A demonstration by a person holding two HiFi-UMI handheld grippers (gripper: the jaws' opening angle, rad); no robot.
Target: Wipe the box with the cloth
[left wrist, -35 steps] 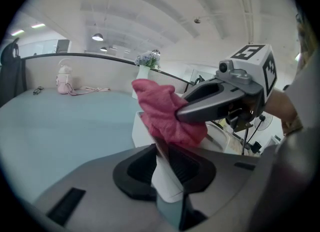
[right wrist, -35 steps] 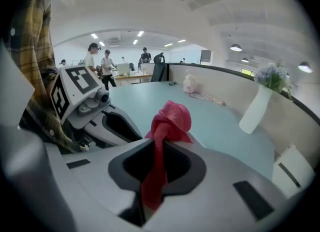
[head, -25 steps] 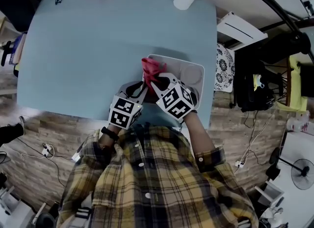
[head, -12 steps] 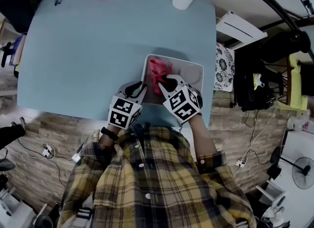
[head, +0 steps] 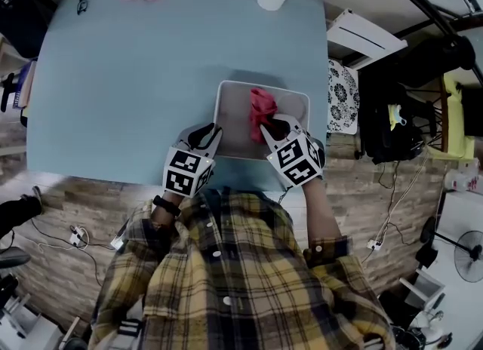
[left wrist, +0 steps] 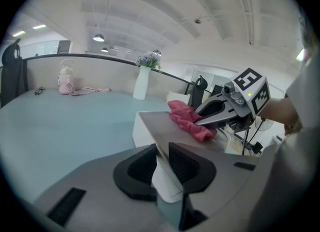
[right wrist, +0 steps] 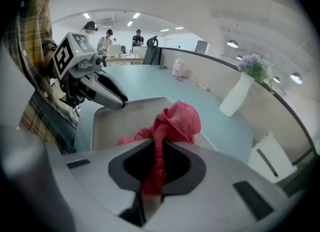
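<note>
Your head camera looks steeply down on the blue table point(head: 136, 77). The cameras on your left gripper point(head: 207, 134) and right gripper point(head: 273, 125) peer close along their jaws, each catching the other across the white box point(head: 234, 115), which all three views share.

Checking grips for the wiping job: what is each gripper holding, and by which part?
Left gripper: the box, clamped by its near-left rim. Right gripper: the cloth, pinched by a bunched fold.
</note>
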